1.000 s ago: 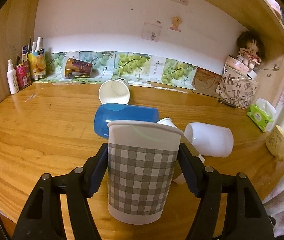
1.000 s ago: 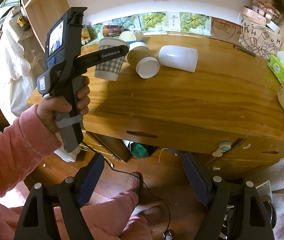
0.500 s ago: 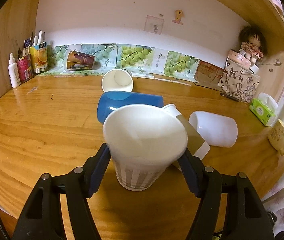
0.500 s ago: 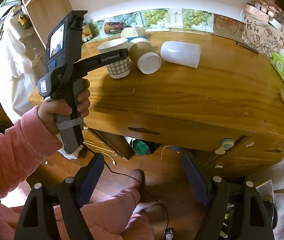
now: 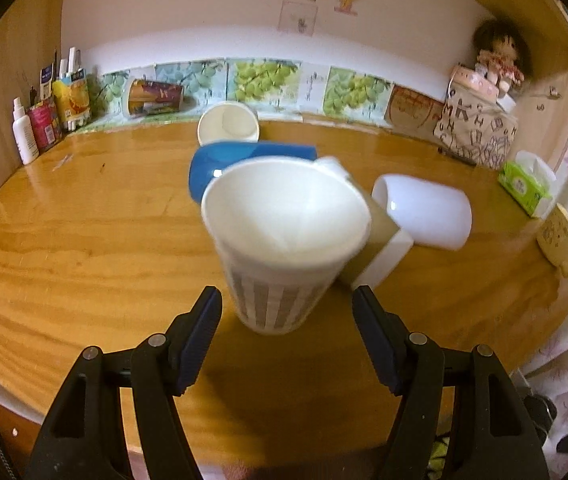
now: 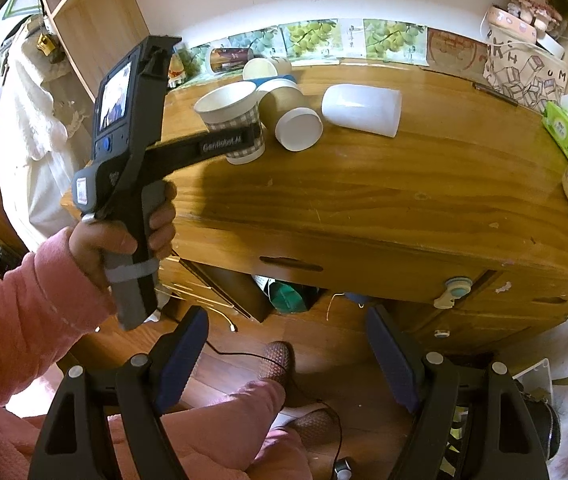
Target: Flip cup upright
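The left tool (image 5: 286, 312) is spread wide, its two blue-padded fingers (image 5: 200, 332) standing clear on either side of the checked paper cup (image 5: 280, 232), with a gap showing between each pad and the cup wall. The cup stands mouth-up on the wooden tabletop (image 5: 64, 240), near the front edge, its white inside open to the left wrist camera; it is slightly blurred. From the right wrist view the same cup (image 6: 232, 120) sits upright behind the left tool's arm (image 6: 212, 146), which a hand (image 6: 124, 236) in a pink sleeve holds by the grey grip.

At about 2 o'clock from the checked cup, touching or nearly touching it, a brown cup (image 5: 376, 248) with a white base lies on its side. Beyond that, at 3 o'clock, a white cup (image 5: 424, 216) lies on its side too. At 12 o'clock, just behind, is a blue cup (image 5: 220, 160) on its side, and further back a paper cup (image 5: 228, 128) with its open mouth facing the camera. A printed cup (image 5: 152, 98) lies against the back wall at 11 o'clock.

The right tool (image 6: 288, 348) is spread and holds nothing, hanging well below the tabletop edge over the floor (image 6: 324, 340).
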`<state>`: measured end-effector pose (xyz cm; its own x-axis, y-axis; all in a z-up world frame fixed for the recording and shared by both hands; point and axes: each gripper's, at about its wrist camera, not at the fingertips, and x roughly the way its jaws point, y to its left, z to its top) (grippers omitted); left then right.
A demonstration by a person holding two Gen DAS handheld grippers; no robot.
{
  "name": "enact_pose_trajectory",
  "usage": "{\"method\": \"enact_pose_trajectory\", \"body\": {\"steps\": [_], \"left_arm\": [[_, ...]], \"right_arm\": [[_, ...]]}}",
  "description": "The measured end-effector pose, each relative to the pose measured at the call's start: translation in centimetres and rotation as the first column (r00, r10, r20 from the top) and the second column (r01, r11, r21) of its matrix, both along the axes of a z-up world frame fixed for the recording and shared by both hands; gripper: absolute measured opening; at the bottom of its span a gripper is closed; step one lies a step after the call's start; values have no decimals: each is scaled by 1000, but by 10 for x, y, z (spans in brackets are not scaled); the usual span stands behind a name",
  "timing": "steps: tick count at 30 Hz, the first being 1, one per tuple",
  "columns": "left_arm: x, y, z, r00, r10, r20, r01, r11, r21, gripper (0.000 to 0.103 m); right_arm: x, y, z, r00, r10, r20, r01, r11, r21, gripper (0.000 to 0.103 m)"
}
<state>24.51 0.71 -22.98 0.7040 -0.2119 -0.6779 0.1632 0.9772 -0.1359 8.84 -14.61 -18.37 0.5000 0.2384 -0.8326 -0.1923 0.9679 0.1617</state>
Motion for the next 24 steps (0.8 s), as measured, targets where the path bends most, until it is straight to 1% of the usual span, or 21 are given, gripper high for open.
{"method": "enact_pose_trajectory", "body": {"steps": [6, 9, 10, 13, 15, 18, 19, 24], "left_arm": [[-23, 10, 1, 995, 22, -93, -21, 1000, 7, 72], [-40, 21, 3, 987, 38, -159, -37, 999, 5, 72], [-44, 24, 4, 983, 43, -179, -41, 999, 12, 72], [-57, 31, 11, 969, 66, -238, -51, 996, 68, 72], [-65, 37, 18, 960, 83, -266, -62, 994, 87, 72], [-76, 47, 33, 953, 108, -282, -86, 992, 91, 74], [-78, 49, 38, 953, 111, -282, -89, 992, 91, 78], [-97, 60, 79, 964, 137, -228, -117, 988, 101, 79]], "right_arm": [[-4, -4, 7, 999, -29, 38, 28, 1000, 11, 81], [-4, -5, 10, 998, -48, 50, 47, 999, 20, 81], [-4, -5, 11, 997, -54, 52, 53, 998, 23, 81], [-2, -6, 17, 995, -80, 66, 78, 996, 40, 81], [0, -3, 22, 992, -95, 80, 94, 995, 17, 81], [4, 4, 35, 989, -98, 114, 98, 995, 7, 81], [4, 5, 38, 987, -102, 121, 102, 995, 8, 81], [4, 13, 65, 982, -109, 152, 107, 994, 21, 81]]}}
